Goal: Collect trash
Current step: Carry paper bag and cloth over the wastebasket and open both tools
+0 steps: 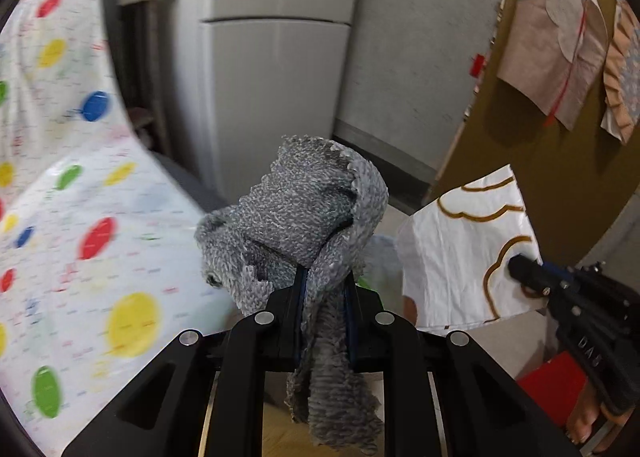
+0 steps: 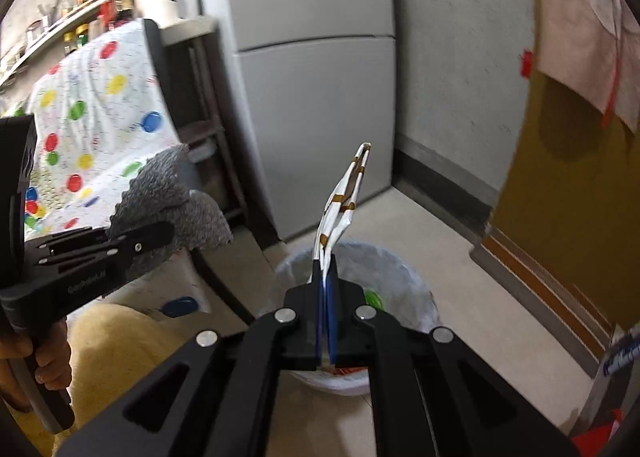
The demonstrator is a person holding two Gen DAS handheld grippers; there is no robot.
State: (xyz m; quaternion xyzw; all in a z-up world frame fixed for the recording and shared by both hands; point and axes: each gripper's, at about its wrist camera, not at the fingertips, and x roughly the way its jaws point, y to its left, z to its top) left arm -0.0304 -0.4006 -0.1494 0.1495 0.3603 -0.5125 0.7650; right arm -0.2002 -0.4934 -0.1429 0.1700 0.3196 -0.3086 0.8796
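**Both grippers loaded above the bin**

My left gripper (image 1: 324, 277) is clamped on a crumpled grey textured paper towel (image 1: 296, 213); its fingers are pressed in narrow against the wad, which bulges above the tips and trails down between the arms. From the right wrist camera, the same left gripper (image 2: 160, 235) shows at the left edge with the grey towel (image 2: 172, 193) bunched around its tip.

My right gripper (image 2: 326, 269) has its blue-padded fingers (image 2: 319, 297) closed tight on a thin white plastic wrapper with brown outlined shapes (image 2: 344, 197), which stands up edge-on from the tips. In the left wrist camera that wrapper (image 1: 464, 245) is seen flat, with the right gripper (image 1: 520, 267) pinching it near its right edge.

Just below and beyond my right gripper stands a round white wastebasket lined with a clear plastic bag (image 2: 416, 281), on the pale floor (image 2: 460, 297). A white cloth with coloured dots (image 2: 100, 105) hangs to the left, beside a grey cabinet (image 2: 316, 97).
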